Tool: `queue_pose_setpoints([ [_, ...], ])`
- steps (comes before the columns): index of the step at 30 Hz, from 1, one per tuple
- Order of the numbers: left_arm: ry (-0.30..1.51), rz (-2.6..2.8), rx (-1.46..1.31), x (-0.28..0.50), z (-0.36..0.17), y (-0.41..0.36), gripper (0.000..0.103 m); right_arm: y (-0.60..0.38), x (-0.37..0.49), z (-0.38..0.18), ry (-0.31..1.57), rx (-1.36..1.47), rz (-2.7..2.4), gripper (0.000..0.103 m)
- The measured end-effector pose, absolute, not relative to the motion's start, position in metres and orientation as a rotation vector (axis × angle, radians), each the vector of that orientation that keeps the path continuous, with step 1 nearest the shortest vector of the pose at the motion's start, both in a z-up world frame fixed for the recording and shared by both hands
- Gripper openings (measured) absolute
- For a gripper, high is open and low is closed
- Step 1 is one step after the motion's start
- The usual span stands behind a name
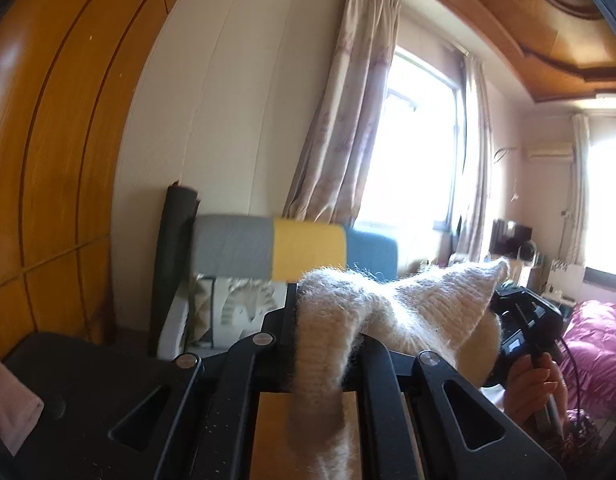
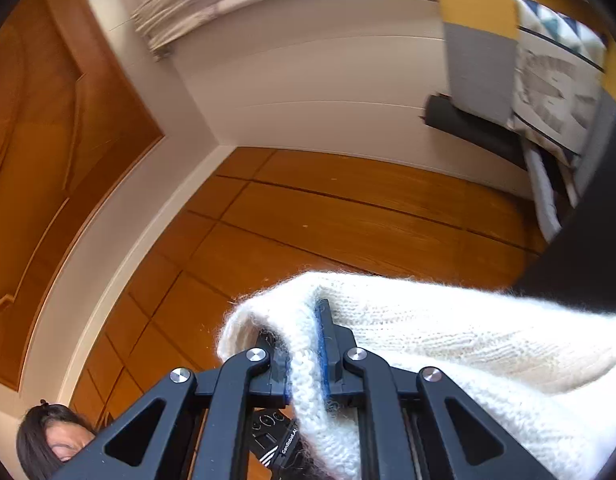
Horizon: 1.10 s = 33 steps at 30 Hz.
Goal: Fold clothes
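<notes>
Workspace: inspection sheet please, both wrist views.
Surface: nothing seen; no folding surface shows in either view.
Job's things: cream knit garment, fuzzy, stretched between both grippers.
Clutter: pink quilt at right; patterned cushion below a grey, yellow and blue headboard.
Grippers: left gripper shut on the garment; right gripper shut on the garment.
Cables: black cable by the person's hand.
Surroundings: curtained window, wood panelling, white wall.

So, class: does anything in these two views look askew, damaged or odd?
Nothing looks damaged or spilled. The cream knitted garment is bunched rather than flat, pinched in the left gripper and the right gripper. That suits folding held up in the air.
</notes>
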<state>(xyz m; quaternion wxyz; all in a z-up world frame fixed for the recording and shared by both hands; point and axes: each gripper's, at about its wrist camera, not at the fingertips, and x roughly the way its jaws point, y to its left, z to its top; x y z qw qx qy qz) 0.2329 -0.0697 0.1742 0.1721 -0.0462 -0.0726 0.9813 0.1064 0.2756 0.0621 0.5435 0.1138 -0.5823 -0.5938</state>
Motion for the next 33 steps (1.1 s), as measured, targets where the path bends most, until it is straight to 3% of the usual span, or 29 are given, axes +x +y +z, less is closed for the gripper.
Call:
queue_pose_setpoints([
  [15, -0.185, 2.566, 0.239, 0.307, 0.268, -0.064, 0.006, 0.264, 0.173, 0.186, -1.124, 0.031, -1.316, 0.01],
  [23, -0.335, 2.394, 0.309, 0.335, 0.307, -0.076, 0.006, 0.26, 0.23, 0.234, -0.999, -0.108, -1.247, 0.01],
  [29, -0.457, 2.364, 0.232, 0.306, 0.298, -0.071, 0.007, 0.251, 0.253, 0.231, -1.011, -0.131, -1.16, 0.01],
  [33, -0.544, 2.381, 0.095, 0.257, 0.26, -0.06, 0.007, 0.246, 0.237, 0.2, -1.1, -0.075, -1.174, 0.01],
])
